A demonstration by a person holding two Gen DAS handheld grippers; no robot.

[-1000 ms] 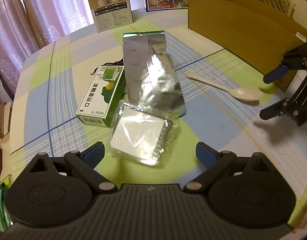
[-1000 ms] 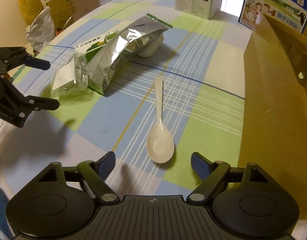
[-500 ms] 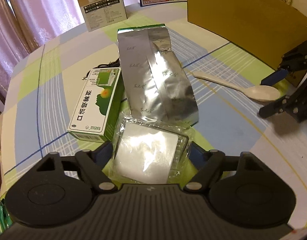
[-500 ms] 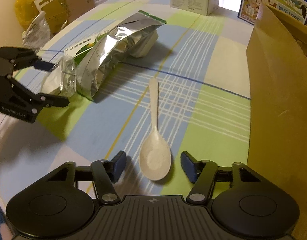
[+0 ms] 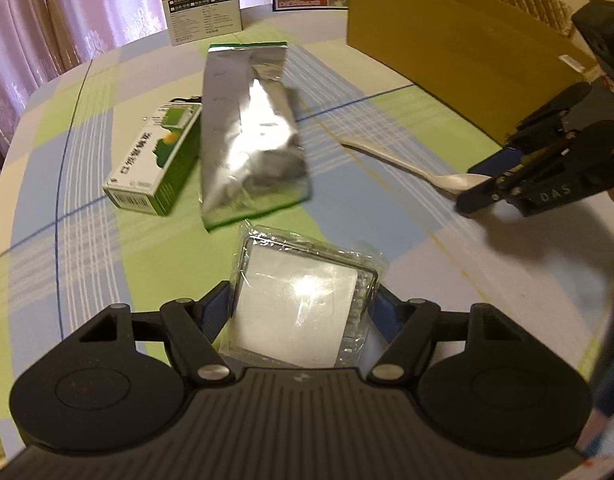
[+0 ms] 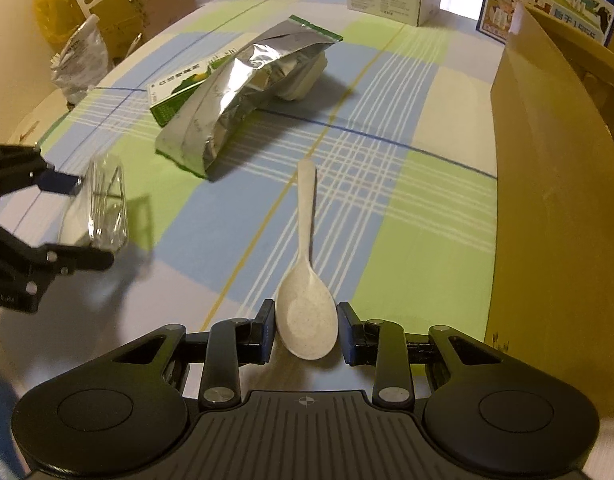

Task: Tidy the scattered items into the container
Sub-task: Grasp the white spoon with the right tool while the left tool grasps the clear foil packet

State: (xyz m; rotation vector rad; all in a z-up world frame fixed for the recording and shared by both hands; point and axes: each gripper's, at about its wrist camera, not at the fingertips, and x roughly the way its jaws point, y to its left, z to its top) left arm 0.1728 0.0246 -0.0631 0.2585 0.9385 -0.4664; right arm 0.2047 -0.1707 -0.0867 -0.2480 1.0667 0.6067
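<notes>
A clear plastic packet point(image 5: 299, 312) with a white square inside sits between the fingers of my left gripper point(image 5: 303, 308). The jaws are closing and the pads press its sides. In the right wrist view the packet point(image 6: 107, 204) hangs tilted in the left gripper point(image 6: 93, 220), off the cloth. My right gripper point(image 6: 305, 328) is shut on the bowl of a white spoon point(image 6: 307, 240), whose handle points away across the table. The left wrist view shows the right gripper point(image 5: 467, 188) on the spoon point(image 5: 387, 158). The open cardboard box point(image 6: 547, 160) stands to the right.
A silver foil bag point(image 5: 247, 132) and a green-and-white carton point(image 5: 155, 164) lie mid-table on the checked cloth. A white tub point(image 6: 307, 76) is under the bag's far end. A white product box point(image 5: 203, 4) and a blue printed carton point(image 6: 547, 0) stand at the far edge.
My left gripper came down around the clear packet, narrowed on it and drew it away from the foil bag. My right gripper moved over the spoon's bowl and shut on it.
</notes>
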